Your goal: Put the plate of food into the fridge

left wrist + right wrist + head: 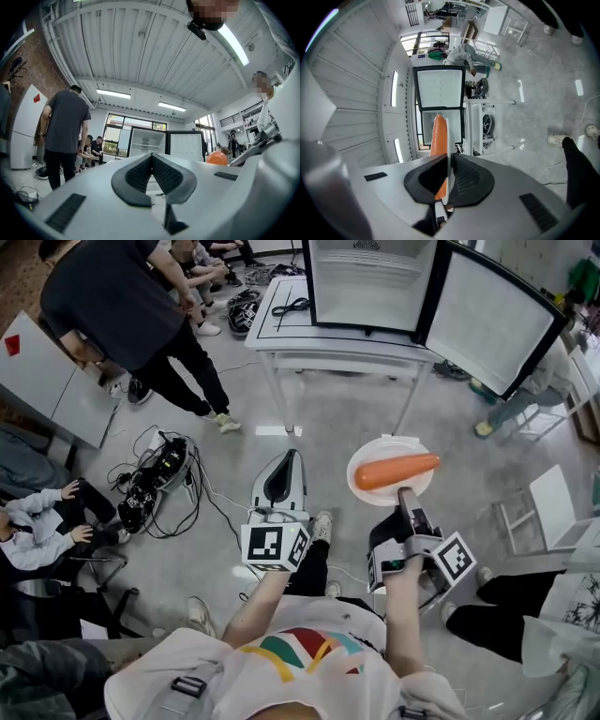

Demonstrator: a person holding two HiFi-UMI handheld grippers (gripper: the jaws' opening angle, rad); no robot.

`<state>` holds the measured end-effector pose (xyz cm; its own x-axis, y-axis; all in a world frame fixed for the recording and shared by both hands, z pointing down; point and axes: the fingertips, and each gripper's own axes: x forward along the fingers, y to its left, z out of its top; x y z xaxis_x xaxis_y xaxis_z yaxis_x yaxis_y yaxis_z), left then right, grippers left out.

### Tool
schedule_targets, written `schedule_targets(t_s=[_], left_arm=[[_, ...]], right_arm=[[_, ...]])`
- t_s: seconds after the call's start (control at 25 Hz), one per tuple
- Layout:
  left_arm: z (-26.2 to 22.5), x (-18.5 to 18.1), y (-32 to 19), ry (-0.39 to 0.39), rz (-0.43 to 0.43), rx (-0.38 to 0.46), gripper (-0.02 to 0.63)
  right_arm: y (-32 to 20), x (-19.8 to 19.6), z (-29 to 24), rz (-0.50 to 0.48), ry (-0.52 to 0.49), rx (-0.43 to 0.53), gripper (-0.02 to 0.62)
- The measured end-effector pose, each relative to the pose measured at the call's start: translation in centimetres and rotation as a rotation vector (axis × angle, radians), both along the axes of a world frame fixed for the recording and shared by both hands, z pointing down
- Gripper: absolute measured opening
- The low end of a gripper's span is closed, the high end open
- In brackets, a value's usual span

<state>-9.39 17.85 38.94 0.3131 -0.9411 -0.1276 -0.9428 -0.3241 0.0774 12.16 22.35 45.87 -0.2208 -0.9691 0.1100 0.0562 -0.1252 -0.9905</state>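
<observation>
nearest to the person, the right tool [405, 495] is clamped on the near rim of the plate [386, 445]. in the right gripper view the plate's thin white edge runs straight between the pads, which are nearly closed and pressing on it from both sides. the left tool [292, 458] is held out beside it at about the same reach, well apart from the plate. its jaws are together with nothing between them, and its own view shows the dark pads meeting.

the plate sticks out ahead of the right tool over the bare floor [328, 418], held by that one edge. a whole carrot [397, 471] lies across it, crosswise to the tool and reaching the plate's rim at both ends.

this looks like the carrying step: the plate is gripped and off any surface, but not yet at the fridge [364, 277].

farther on is the white table [337, 345] with the fridge on top of it. its door [487, 320] is swung wide to the right, showing a white interior.

the next move calls for bringing the plate forward and up to the opening and keeping it level, since the carrot could probably roll off. it also needs to pass left of the open door.
</observation>
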Motion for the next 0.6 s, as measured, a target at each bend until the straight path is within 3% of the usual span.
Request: schedule_targets(t_s=[0.32,0.6], left_arm=[[-0.3,-0.1,-12.6,-0.011,0.004,0.017,0.005],[-1.8,-0.4,-25.2,-0.013,0.042,0.031,0.005]], right_arm=[[-12.8,-1.2,-1.1,-0.038,0.01,0.004,0.025],[-25.4,-1.5,-3.6,-0.011,0.0,0.029,0.025]])
